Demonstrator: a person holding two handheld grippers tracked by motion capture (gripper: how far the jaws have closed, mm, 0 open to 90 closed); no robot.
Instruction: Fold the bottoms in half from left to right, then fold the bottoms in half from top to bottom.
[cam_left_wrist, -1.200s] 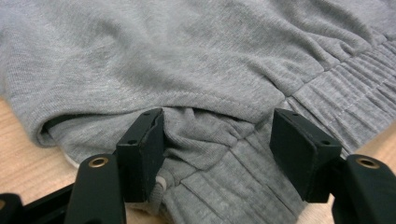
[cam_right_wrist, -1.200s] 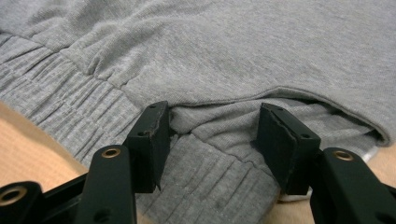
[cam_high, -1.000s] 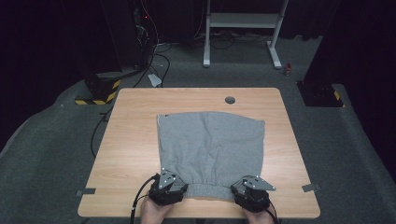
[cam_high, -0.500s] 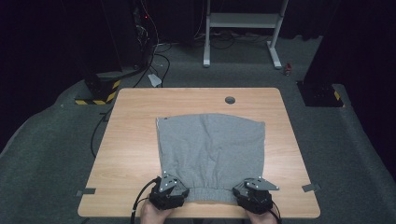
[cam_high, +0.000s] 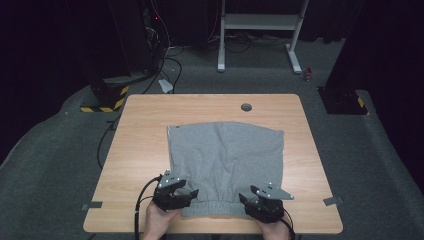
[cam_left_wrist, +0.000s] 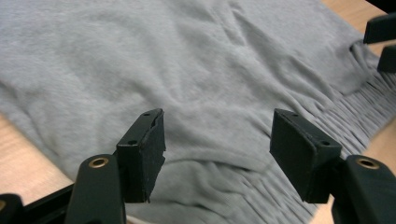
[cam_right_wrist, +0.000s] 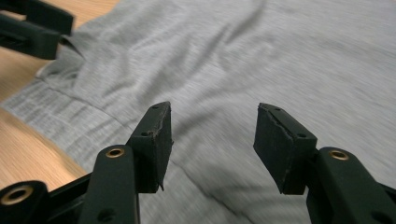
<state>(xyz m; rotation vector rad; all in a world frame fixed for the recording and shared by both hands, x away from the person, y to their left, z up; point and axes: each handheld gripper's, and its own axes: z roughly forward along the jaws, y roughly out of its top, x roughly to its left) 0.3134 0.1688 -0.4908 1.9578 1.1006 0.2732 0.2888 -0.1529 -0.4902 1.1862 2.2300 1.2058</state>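
Item: grey shorts (cam_high: 225, 165), one pair, spread flat on the table (cam_high: 145, 130), elastic waistband (cam_high: 212, 207) along the near edge, leg openings at the far side.

Left gripper (cam_high: 186, 192): I hold it over the waistband's left corner. Its fingers (cam_left_wrist: 142, 156) stand wide apart with nothing pressed between them; the cloth lies just below and ahead of them, in its own view, loose and creased.

Right gripper (cam_high: 252, 202): I hold it over the waistband's right corner. Its fingers (cam_right_wrist: 152, 147) are also parted, not gripping; the grey cloth runs beneath and beyond them, and the ribbed band passes off to their left.

Step in hand, as I judge it: lining both grippers up at the two waistband corners, ready for a fold of the near edge toward the far one. No grip is taken yet.

Next move calls for: lowering each pair of fingers so that one finger slips under the band and one stays above, then closing on both corners together. Both layers of cloth need catching, or the lower one will stay behind on the table. An even lift on both sides should keep the fold straight.
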